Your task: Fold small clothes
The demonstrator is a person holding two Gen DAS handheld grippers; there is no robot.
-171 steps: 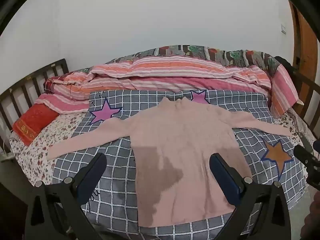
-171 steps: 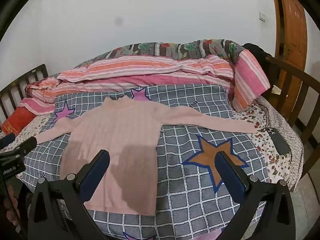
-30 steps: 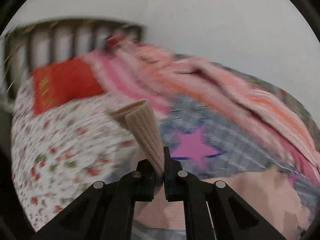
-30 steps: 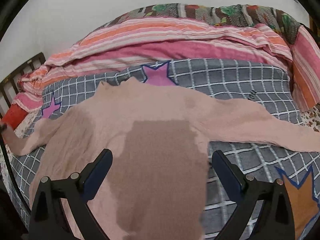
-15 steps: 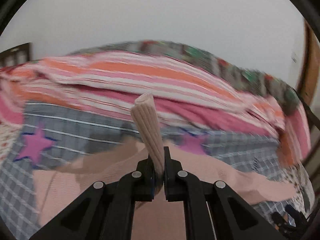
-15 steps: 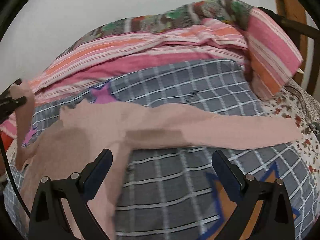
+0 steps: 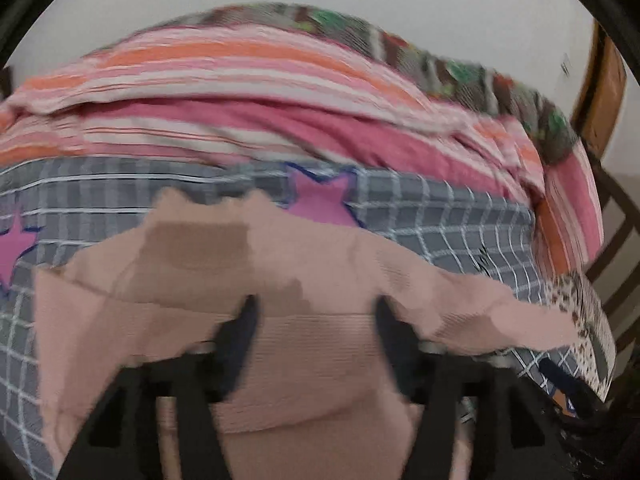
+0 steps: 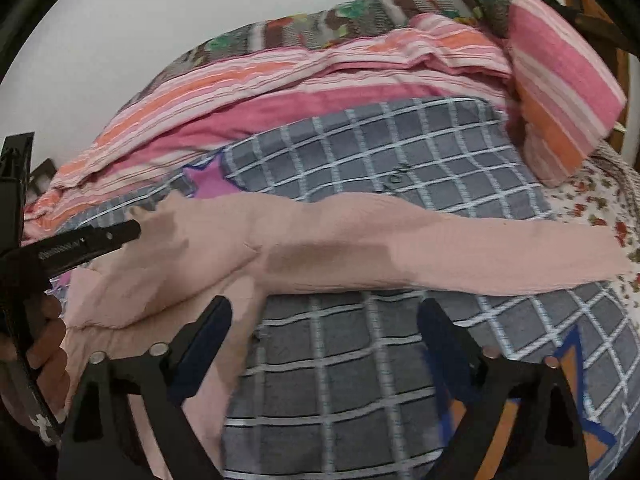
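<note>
Released since half a sec ago: left hand-held gripper, which then pinched the sweater's left sleeve cuff shut, now spread wide w/ nothing between its fingers. Blurred in its own view, poised over the pink ribbed sweater. Left sleeve now folded in across the chest, lying on the sweater body. Also visible from the right wrist view as a black arm at far left, tip just above the folded sleeve near the collar.

Right hand-held gripper wide open, empty, hovering over the grey checked blanket just below the sweater's right sleeve. Right sleeve stretched out flat toward the floral sheet at the bed's right edge.

Sweater front-up on the blanket, collar toward the striped pink-orange quilt heaped at the bed's far side. Pink star patch on the blanket just beyond the collar; orange star under the right gripper's right finger. Striped pillow at far right. White wall behind; wooden frame at right edge.
</note>
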